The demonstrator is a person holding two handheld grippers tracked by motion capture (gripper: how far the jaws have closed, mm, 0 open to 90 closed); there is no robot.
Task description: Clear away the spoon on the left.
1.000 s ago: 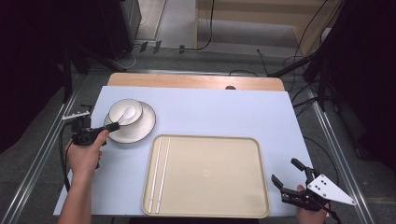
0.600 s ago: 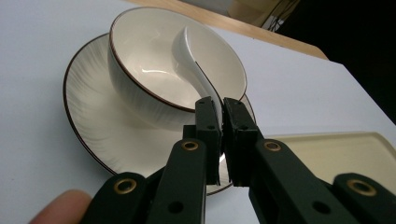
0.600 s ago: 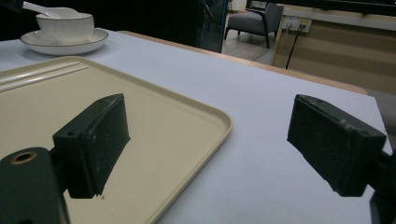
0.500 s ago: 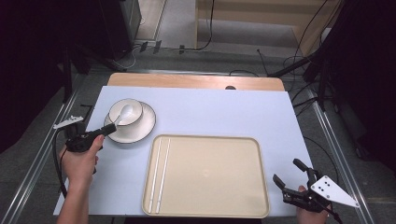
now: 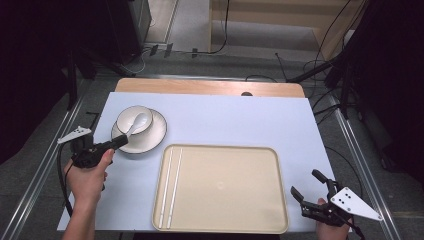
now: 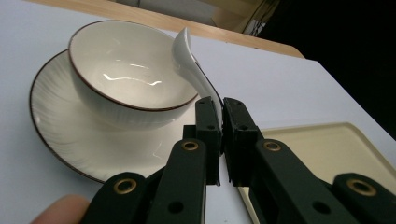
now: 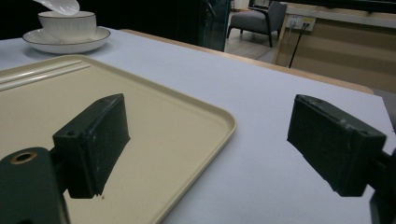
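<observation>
Gripping the handle of the white ceramic spoon (image 6: pixel 195 73) between its closed jaws, the left gripper (image 5: pixel 119 142) had drawn back toward the near left of the table over the last second, and the person's left hand (image 5: pixel 89 175) sat nearer the table's near edge than before. The spoon's scoop still lay over the rim of the small white bowl with a dark rim (image 5: pixel 134 120), which stood on the white ribbed saucer (image 5: pixel 152 140) at the far left. In the left gripper view the handle ran up from the jaws to the bowl's rim, tilted, with the scoop poking past the far side.

The pull suggested that the spoon was being lifted out of the bowl, though it had not yet cleared the rim. The likely destination was the large beige plastic tray (image 5: pixel 260 165) in the middle, where a pair of pale chopsticks (image 5: pixel 170 185) already lay along its left side.

The right gripper (image 5: pixel 316 192) had barely shifted; it waited at the near right corner, just beyond the tray's near right edge, jaws wide apart and holding nothing.
</observation>
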